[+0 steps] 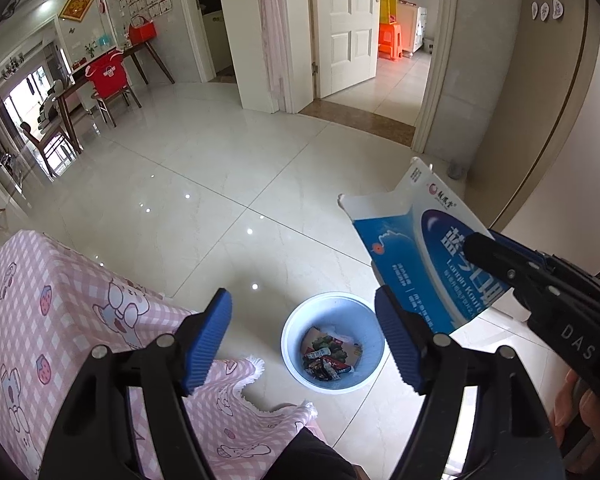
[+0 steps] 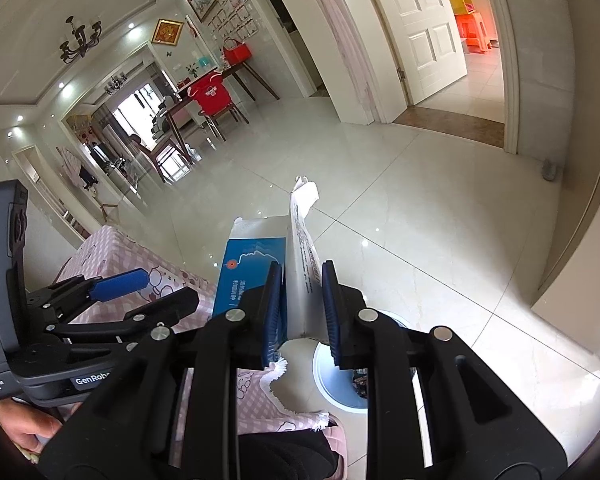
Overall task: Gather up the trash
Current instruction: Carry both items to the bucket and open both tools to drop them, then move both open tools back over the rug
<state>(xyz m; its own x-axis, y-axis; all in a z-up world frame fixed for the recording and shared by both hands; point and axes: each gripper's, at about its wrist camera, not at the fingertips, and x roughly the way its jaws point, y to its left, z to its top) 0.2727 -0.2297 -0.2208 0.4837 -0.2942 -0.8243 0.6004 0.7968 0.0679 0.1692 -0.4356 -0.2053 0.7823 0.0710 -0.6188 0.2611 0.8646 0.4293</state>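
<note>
A light blue waste bin (image 1: pixel 296 364) stands on the tile floor with several crumpled wrappers (image 1: pixel 328 354) inside. My left gripper (image 1: pixel 302 312) hangs open above it, nothing between its blue pads. From the right, my right gripper (image 1: pixel 480 248) is shut on a flattened blue-and-white medicine carton (image 1: pixel 412 240), holding it up to the right of the bin. In the right wrist view the right gripper (image 2: pixel 302 280) pinches the carton (image 2: pixel 300 236) edge-on, with the bin's rim (image 2: pixel 328 380) just below and largely hidden. The left gripper (image 2: pixel 148 288) shows there at the left, open.
A table draped in a pink checked cloth (image 1: pixel 60 320) stands left of the bin. A person's dark-clad leg (image 1: pixel 312 460) is at the bottom. Glossy tile floor (image 1: pixel 220 168) runs to a dining table with chairs (image 1: pixel 100 80), an open white door (image 1: pixel 348 24) and a wall (image 1: pixel 560 140) at the right.
</note>
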